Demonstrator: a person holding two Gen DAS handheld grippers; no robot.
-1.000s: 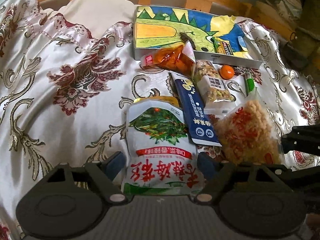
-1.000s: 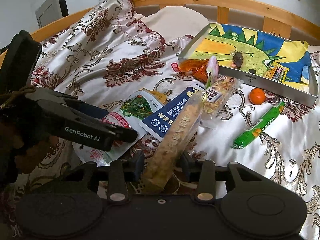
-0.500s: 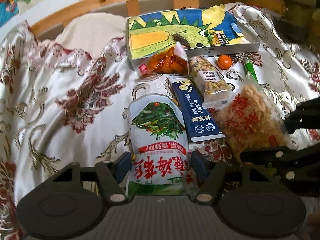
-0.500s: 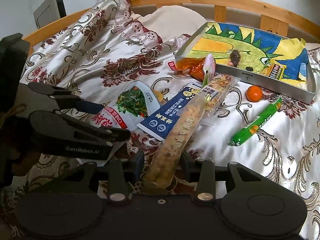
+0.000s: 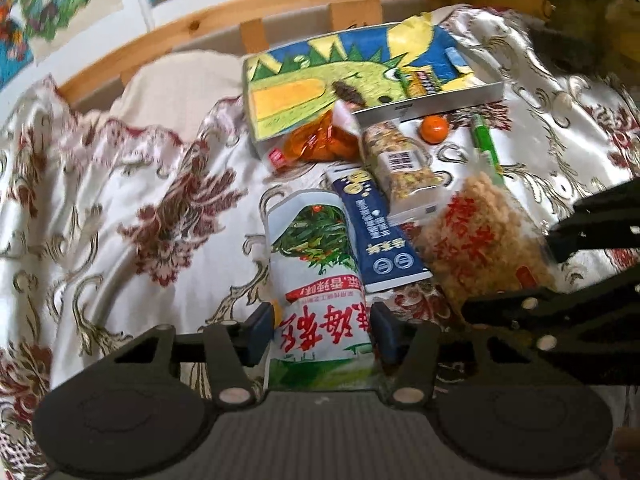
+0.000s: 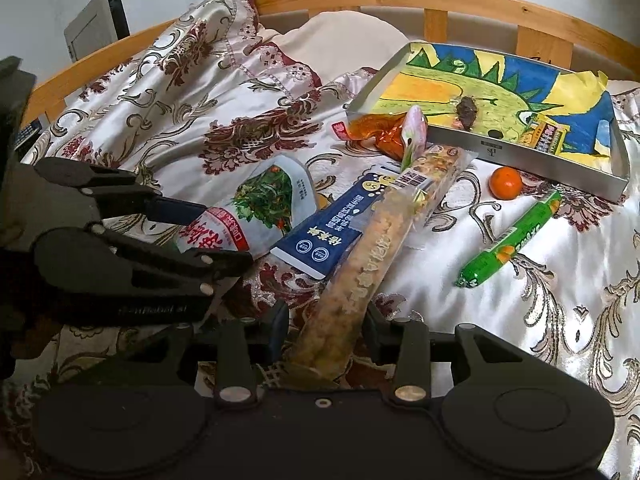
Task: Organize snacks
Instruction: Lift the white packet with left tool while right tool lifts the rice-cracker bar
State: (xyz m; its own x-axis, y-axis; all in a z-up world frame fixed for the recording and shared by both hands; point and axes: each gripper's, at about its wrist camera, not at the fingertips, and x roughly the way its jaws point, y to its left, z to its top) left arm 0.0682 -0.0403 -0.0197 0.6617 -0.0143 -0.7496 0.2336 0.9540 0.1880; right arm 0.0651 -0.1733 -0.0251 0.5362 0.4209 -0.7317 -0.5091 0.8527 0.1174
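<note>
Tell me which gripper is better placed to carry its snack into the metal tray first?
Right, probably. The right gripper already clamps the clear bag of golden crumbs, while the left gripper is closing on the white bag with red characters. The dinosaur-lined metal tray lies ahead.

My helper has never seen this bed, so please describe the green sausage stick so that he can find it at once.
Find the shallow metal tray with a dinosaur drawing, near the wooden headboard. Just in front of it a small orange fruit lies on the bedspread, and the green sausage stick lies beside that fruit. It is the only long, thin, bright green item, lying alone, while the other packets overlap one another.
</note>
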